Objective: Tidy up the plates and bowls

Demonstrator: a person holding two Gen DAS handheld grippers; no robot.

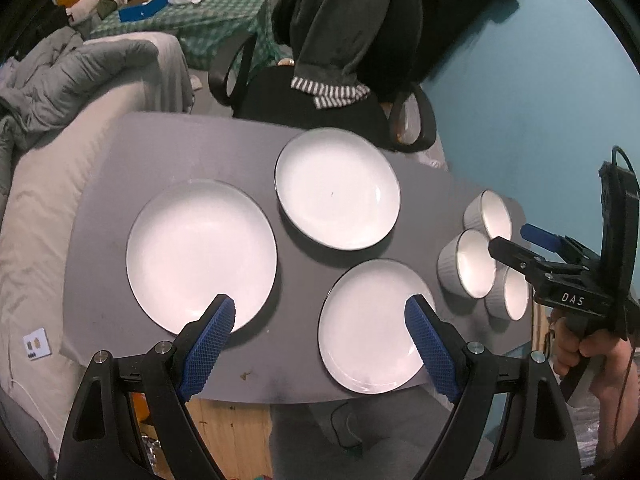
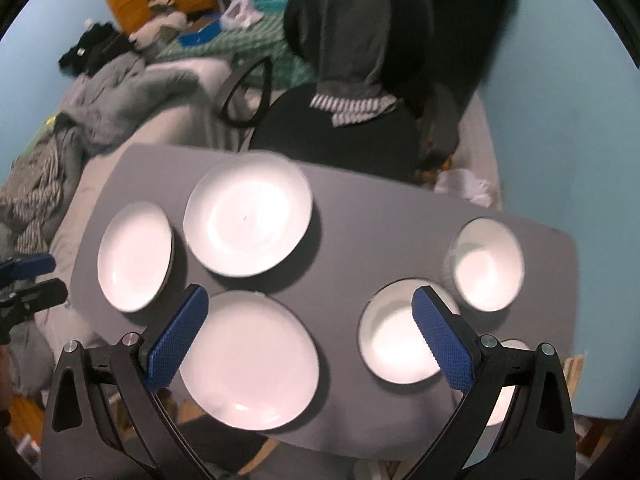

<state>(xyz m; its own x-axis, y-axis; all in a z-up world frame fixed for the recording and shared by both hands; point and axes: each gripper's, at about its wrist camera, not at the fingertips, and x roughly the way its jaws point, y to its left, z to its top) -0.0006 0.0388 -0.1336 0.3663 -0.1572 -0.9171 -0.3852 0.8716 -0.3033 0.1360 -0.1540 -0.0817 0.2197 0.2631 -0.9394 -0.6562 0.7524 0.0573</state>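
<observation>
Both tools spread, empty; left view alone shows hand (image 1: pixel 576 348) gripping right tool (image 1: pixel 516 246).

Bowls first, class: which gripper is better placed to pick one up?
Probably the right gripper: open, it hovers beside the bowls. The left gripper, also open, hangs over the plates, with the bowls far to its right.

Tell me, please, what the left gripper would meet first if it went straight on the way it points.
Probably the grey table, in the bare gap between the three plates; the left gripper is open, and depth is hard to judge.
</observation>
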